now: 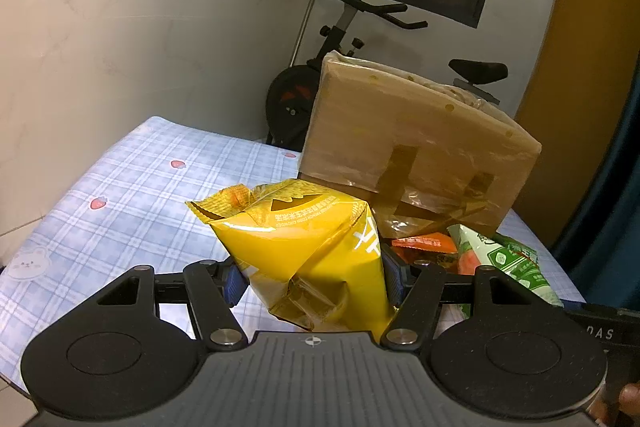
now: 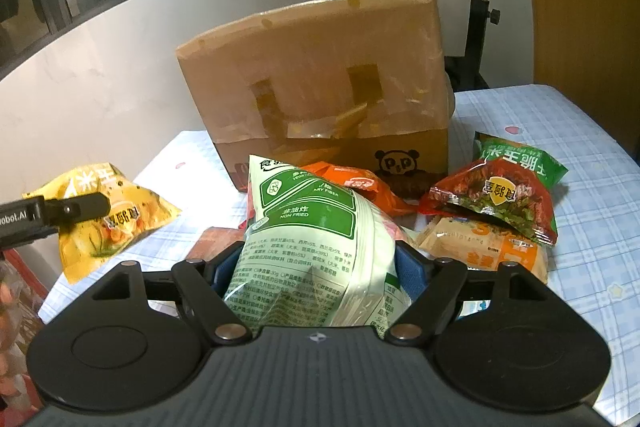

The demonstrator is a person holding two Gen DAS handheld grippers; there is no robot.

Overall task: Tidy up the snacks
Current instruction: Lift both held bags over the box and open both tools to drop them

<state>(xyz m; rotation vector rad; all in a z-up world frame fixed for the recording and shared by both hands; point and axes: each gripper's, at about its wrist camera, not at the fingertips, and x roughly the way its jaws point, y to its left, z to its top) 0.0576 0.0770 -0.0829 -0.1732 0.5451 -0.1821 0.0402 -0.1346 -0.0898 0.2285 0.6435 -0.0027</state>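
Note:
My left gripper [image 1: 314, 281] is shut on a yellow snack bag [image 1: 304, 251] and holds it above the table; the bag also shows at the left of the right wrist view [image 2: 116, 219]. My right gripper [image 2: 310, 275] is shut on a pale green and white snack bag [image 2: 312, 247], which also shows in the left wrist view [image 1: 504, 263]. A tall cardboard box [image 2: 320, 83] wrapped in clear tape stands behind the snacks, also in the left wrist view [image 1: 416, 143].
A blue checked tablecloth [image 2: 592, 227] covers the table. An orange packet [image 2: 360, 187], a red packet [image 2: 496, 203], a green packet [image 2: 520, 159] and a pale orange packet [image 2: 480, 247] lie in front of the box. An exercise bike [image 1: 344, 27] stands behind the table by the white wall.

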